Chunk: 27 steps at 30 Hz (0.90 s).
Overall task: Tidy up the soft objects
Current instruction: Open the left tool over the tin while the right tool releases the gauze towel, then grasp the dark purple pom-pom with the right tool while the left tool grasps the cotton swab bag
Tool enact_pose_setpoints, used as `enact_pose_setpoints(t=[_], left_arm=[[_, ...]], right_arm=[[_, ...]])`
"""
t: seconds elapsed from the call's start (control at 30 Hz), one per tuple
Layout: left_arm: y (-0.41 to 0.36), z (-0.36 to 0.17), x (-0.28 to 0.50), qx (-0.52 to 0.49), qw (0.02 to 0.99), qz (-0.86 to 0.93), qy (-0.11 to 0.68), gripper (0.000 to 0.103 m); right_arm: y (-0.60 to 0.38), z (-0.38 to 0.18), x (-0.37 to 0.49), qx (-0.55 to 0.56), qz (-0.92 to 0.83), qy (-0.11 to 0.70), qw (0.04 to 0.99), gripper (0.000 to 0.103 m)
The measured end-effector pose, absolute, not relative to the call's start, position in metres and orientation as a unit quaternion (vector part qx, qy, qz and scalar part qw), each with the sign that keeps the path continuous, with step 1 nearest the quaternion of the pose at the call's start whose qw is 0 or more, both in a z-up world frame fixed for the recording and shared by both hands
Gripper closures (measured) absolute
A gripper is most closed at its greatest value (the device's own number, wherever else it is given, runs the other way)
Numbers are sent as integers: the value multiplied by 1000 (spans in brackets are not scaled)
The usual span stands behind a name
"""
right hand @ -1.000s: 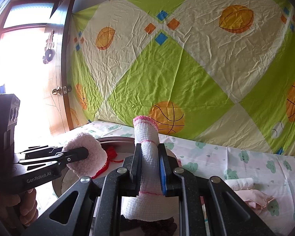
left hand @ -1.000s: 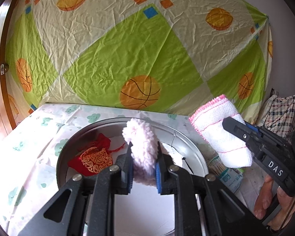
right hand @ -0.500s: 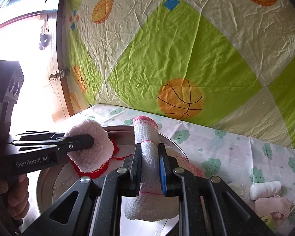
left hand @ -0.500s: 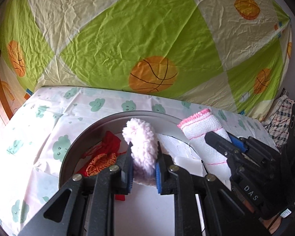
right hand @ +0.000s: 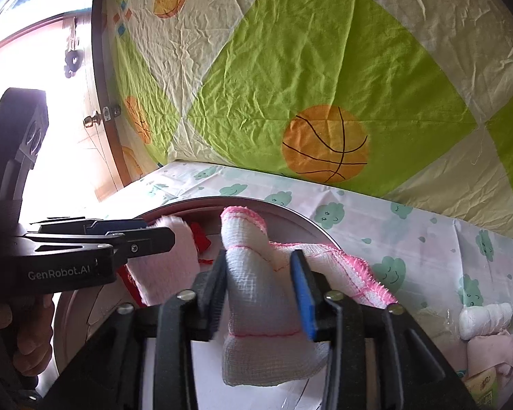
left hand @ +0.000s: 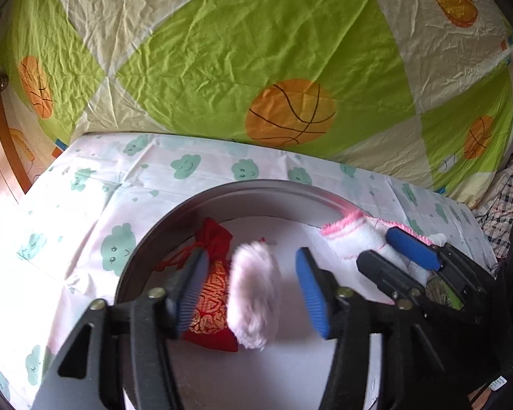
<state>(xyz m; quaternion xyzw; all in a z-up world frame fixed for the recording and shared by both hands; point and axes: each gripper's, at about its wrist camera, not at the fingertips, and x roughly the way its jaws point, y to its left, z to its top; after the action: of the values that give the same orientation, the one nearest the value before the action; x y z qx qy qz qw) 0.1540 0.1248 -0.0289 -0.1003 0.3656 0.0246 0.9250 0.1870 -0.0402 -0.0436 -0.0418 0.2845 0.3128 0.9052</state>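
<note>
Over the round metal basin (left hand: pixel 256 188), both grippers point down at its white floor. Left gripper (left hand: pixel 253 290): jaws opening, blue pads (left hand: pixel 311 294) standing clear on both sides of the pink puff (left hand: pixel 253 294), which sits between them with a visible gap to each pad. The puff appears blurred; whether it rests on the basin floor cannot be told. Beside the puff, toward the basin's left wall, a red pouch (left hand: pixel 212 290) with gold pattern lies on the floor, touching or just behind the puff.

Right gripper (right hand: pixel 260 287): jaws opening, with the white cloth (right hand: pixel 263 307), pink-stitched at its edges, between them. The left finger lies against the cloth; the right pad (right hand: pixel 304 297) is at its side, and firm pressing cannot be confirmed. One part of the cloth drapes over the basin's right rim onto the cloud-print sheet (right hand: pixel 427 239). In the left wrist view the same cloth (left hand: pixel 355 239) sits at the basin's right rim between the right gripper's fingers.

A hand (right hand: pixel 30 335) holds the left gripper's handle. Near the sheet's right edge lie a white roll (right hand: pixel 485 317) and pink fabric (right hand: pixel 496 352). A green basketball-print sheet (right hand: pixel 325 85) hangs behind.
</note>
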Motion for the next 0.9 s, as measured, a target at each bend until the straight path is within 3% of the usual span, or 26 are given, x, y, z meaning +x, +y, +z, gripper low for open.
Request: enact_pose_setpoints(t=[0.07,0.1,0.3,0.63,0.9], left_arm=[[127,-23,147,-98,930,36,352,31],[127,-21,143,-95,933,39,345,29],[112,-17,111,-80,946,59,309,16],[49,-32,74,-41,959,57,273,11],[42,-37,59,-31,962,79,259,7]], right_arm=[[-45,-42,182,-32,308,277,909,30],[-49,-39,178,-29,306,270,912,28],[-83,-27,157,-40,287,261,921,28],[-182,-47,124,-45,210,288,933,26],[-187,-67,118,-33,221,308,925,26]])
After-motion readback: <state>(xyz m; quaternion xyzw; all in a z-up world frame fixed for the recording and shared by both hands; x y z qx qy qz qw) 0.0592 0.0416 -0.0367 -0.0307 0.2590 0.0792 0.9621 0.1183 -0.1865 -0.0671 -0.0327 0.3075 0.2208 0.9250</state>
